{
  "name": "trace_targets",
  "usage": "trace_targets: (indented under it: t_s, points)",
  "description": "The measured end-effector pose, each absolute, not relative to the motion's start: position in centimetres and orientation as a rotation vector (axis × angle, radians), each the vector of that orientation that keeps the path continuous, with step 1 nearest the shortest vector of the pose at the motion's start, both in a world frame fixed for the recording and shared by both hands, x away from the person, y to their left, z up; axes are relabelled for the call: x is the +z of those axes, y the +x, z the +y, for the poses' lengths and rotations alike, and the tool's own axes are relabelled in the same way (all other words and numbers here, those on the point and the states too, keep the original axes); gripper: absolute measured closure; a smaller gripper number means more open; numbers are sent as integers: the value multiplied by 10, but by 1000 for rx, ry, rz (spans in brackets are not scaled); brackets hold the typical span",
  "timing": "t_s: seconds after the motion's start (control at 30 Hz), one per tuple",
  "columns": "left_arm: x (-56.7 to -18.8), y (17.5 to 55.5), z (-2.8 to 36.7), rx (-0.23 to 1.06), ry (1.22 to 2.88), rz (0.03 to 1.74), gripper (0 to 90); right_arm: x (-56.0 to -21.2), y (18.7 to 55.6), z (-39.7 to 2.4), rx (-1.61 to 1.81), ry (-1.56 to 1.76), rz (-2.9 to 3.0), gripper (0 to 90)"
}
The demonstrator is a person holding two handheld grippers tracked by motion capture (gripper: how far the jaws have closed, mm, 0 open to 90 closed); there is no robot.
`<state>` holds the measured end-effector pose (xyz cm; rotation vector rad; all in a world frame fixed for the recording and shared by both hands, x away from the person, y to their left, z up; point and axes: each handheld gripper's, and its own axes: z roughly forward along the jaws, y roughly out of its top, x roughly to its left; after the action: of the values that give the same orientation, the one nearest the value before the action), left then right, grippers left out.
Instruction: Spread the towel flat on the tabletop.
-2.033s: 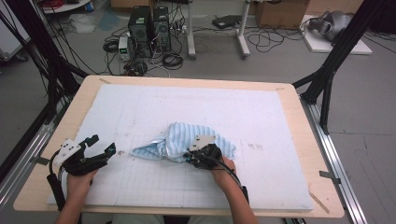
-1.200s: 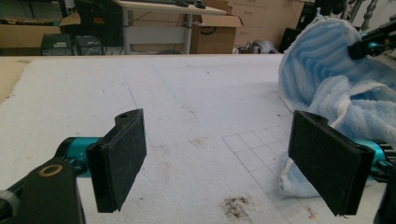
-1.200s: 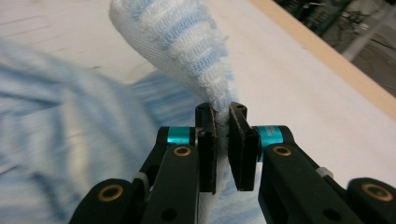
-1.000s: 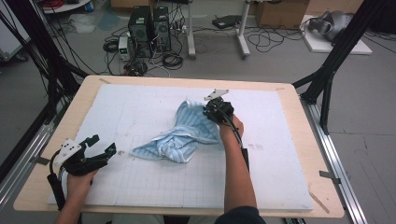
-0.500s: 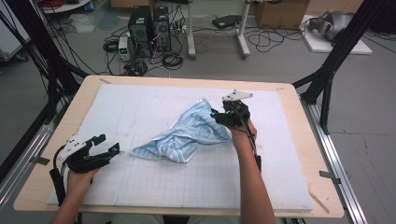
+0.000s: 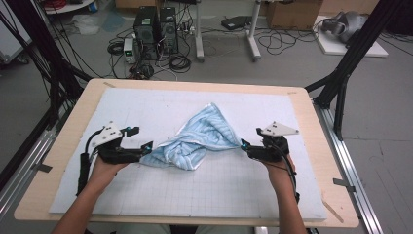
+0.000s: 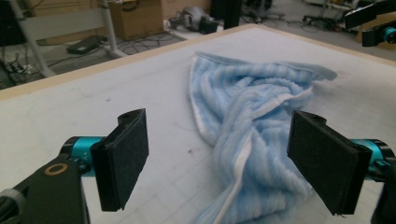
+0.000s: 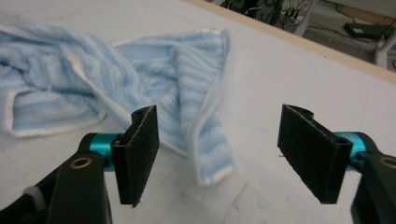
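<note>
A crumpled blue towel point(image 6: 199, 141) lies mid-worktop point(image 6: 302, 105) between the 2 claws. The left claw point(image 6: 139, 138) points level at its left end, jaws spread wide and empty. The right claw point(image 6: 245, 146) – jaws just opened, released, nothing between them – faces the towel's right tip.

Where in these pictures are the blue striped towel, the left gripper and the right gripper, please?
blue striped towel point(image 6: 207, 134): high view, middle of the crumpled cloth.
left gripper point(image 6: 139, 139): high view, midway between its open jaw tips.
right gripper point(image 8: 217, 149): right gripper view, the gap midway between its open jaw pads.
</note>
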<state>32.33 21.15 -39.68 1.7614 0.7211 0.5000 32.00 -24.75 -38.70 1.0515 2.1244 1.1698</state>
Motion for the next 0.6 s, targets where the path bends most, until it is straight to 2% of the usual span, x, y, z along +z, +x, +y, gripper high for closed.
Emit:
trace_targets:
  t_s: [0.17, 0.33, 0.6]
  points:
    - [-395, 339, 177, 483, 1838, 666, 252, -399, 306, -266, 1165, 1111, 2119, 260]
    - [-393, 350, 152, 428, 1889, 621, 327, -405, 300, -275, 1169, 1131, 2116, 260]
    - [-402, 373, 113, 335, 2000, 608, 343, -409, 302, -269, 1178, 1132, 2137, 261]
